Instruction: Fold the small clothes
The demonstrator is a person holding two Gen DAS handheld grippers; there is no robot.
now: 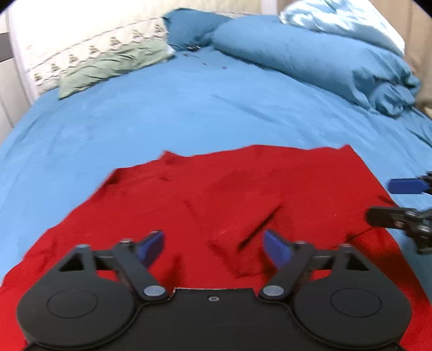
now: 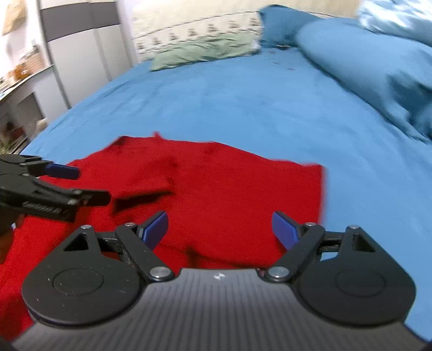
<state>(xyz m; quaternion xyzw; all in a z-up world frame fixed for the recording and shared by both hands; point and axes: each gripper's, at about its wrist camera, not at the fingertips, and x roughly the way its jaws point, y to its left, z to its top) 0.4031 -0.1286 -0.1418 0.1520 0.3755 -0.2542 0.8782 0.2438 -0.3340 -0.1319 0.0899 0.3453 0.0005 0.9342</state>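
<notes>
A red garment [image 1: 216, 194] lies spread on the blue bed sheet [image 1: 162, 113], with a folded flap across its middle. It also shows in the right wrist view [image 2: 216, 183]. My left gripper [image 1: 214, 244] hovers over the garment's near part, jaws wide open and empty. It also shows at the left of the right wrist view [image 2: 89, 185]. My right gripper [image 2: 220, 225] is open and empty over the garment's near right part. Its fingers enter the left wrist view at the right edge [image 1: 388, 201].
Blue pillows [image 1: 310, 56] and a pale blue bundle [image 1: 337, 19] lie at the far right of the bed. A green cloth [image 1: 113, 67] lies at the far left by a patterned headboard. A wardrobe and shelves [image 2: 67, 54] stand left of the bed.
</notes>
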